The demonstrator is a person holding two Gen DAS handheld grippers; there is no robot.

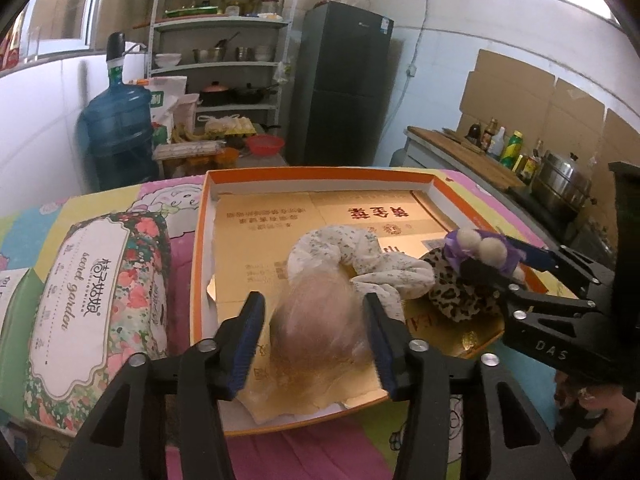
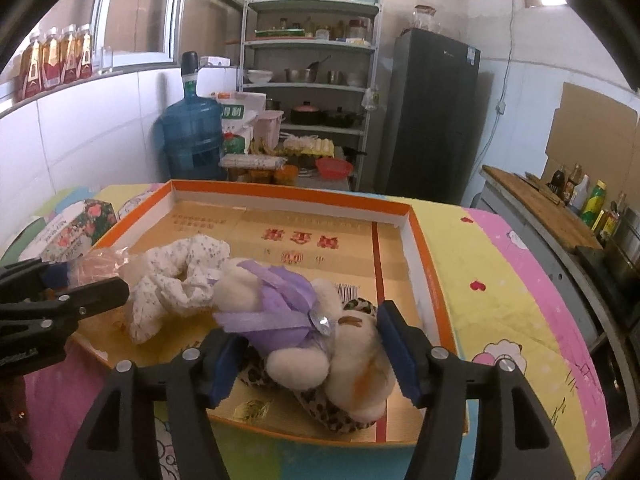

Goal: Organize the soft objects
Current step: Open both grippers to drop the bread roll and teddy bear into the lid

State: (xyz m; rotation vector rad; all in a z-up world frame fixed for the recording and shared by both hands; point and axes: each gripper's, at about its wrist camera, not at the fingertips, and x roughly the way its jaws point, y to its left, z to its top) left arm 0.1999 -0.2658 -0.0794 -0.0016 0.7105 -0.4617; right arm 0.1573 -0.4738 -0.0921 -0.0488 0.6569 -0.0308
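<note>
Left gripper (image 1: 314, 326) stands open around the pink mesh puff (image 1: 316, 320); right gripper (image 2: 308, 350) gapes astride the plush bear (image 2: 320, 344), pads not pressing

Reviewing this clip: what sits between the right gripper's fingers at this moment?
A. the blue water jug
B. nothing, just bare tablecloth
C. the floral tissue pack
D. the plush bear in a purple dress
D. In the right wrist view the plush bear in its purple dress lies in the orange tray between the fingers of the right gripper.
</note>
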